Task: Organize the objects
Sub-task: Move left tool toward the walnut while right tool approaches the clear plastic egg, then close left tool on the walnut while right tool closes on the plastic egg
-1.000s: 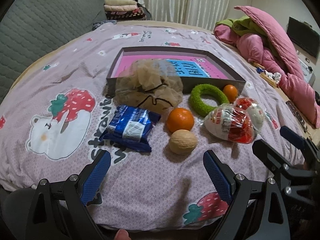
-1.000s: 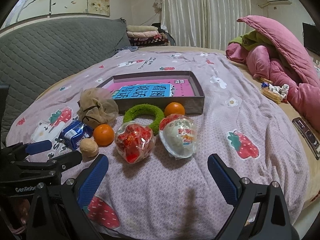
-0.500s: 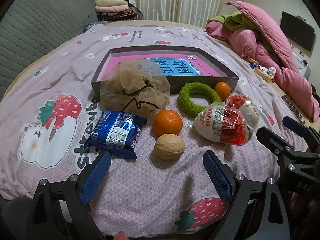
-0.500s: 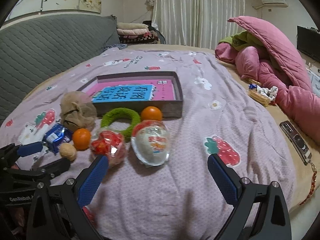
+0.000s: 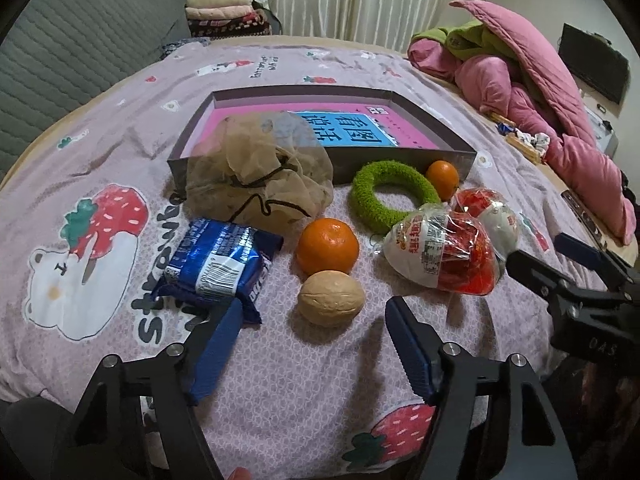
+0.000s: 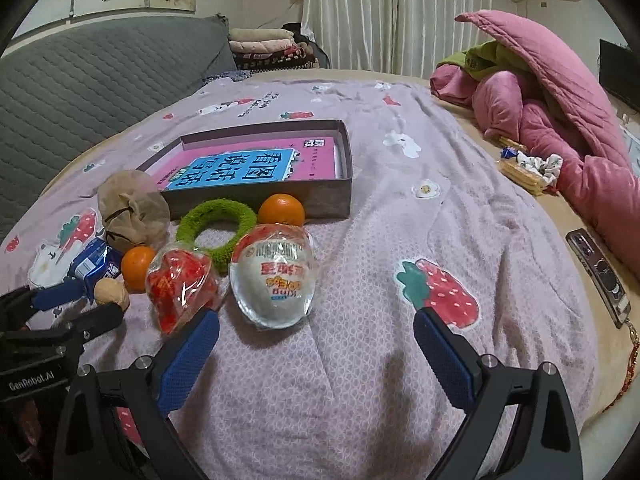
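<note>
A walnut [image 5: 331, 298] lies on the strawberry-print bedsheet just ahead of my left gripper [image 5: 314, 322], between its blue fingertips. The jaws are closing and the pads are clear of it. Behind the walnut sits an orange [image 5: 327, 246], with a blue snack packet [image 5: 218, 264] and a tan mesh pouch [image 5: 260, 176] to the left. A green fuzzy ring [image 5: 390, 196], a second orange [image 5: 442, 178] and two wrapped egg toys [image 5: 440, 256] lie to the right. My right gripper [image 6: 316, 320] is open and empty, near the white egg toy [image 6: 276, 276].
A shallow grey box [image 5: 400, 166] holding a pink and blue book stands behind the items. A pink quilt pile [image 6: 560, 100] fills the far right. A phone [image 6: 598, 276] lies at the bed's right edge. A grey quilted headboard [image 6: 80, 80] runs along the left.
My left gripper's jaws have narrowed, and its left finger now overlaps the blue packet. The right gripper has drifted right, so the objects sit further left in its view.
</note>
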### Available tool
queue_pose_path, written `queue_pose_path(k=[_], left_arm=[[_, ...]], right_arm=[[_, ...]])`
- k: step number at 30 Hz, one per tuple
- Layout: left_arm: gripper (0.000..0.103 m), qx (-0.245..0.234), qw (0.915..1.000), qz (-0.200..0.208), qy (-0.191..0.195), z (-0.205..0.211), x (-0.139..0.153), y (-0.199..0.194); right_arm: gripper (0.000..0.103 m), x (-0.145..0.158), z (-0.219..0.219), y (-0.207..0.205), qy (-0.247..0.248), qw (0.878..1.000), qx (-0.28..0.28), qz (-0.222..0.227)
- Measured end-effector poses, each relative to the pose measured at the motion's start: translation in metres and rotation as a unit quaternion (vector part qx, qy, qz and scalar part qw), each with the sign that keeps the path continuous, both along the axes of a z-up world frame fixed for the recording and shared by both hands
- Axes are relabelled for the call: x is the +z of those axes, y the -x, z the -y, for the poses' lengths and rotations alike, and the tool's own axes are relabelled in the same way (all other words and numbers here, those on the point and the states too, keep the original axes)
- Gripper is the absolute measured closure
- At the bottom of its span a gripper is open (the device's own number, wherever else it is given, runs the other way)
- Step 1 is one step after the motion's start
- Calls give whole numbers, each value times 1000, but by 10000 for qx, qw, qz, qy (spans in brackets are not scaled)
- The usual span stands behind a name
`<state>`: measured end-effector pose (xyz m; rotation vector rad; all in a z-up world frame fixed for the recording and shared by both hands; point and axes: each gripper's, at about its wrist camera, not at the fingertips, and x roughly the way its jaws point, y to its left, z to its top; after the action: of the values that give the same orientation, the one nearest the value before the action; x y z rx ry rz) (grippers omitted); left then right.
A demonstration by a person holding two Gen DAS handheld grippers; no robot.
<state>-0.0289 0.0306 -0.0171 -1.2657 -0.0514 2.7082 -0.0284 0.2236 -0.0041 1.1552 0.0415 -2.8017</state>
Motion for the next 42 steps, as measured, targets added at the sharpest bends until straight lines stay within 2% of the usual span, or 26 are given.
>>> queue_pose_path(k=[13,19,21,24,27,30,35,42], left_arm=[[39,-139,9999,9,70,-12,-1,9],[47,-100,9998,67,139,-12,-5,12],[49,-117,9997,105,198,-15,-7,13],[59,-199,9995,214,115,-17,-9,15],[60,-160,9995,245,90,-17,-11,17],[65,-103,9996,265,1,-16,-11,20],[66,-108,9996,270,-6,-17,-11,22],[66,-117,9995,265,-143,-14,-11,21]], right_arm=[[11,-10,7,28,-105,9991,297,289],[19,-14,15,38,-201,9982,462,332],[23,-15,17,42,-140,9978,532,377],[26,-17,17,46,-22,9975,546,447],[27,-19,16,49,109,9974,513,489],[35,-19,13,52,294,9970,513,499],[47,-19,9,55,474,9966,473,484],[48,-14,9,53,504,9970,522,280]])
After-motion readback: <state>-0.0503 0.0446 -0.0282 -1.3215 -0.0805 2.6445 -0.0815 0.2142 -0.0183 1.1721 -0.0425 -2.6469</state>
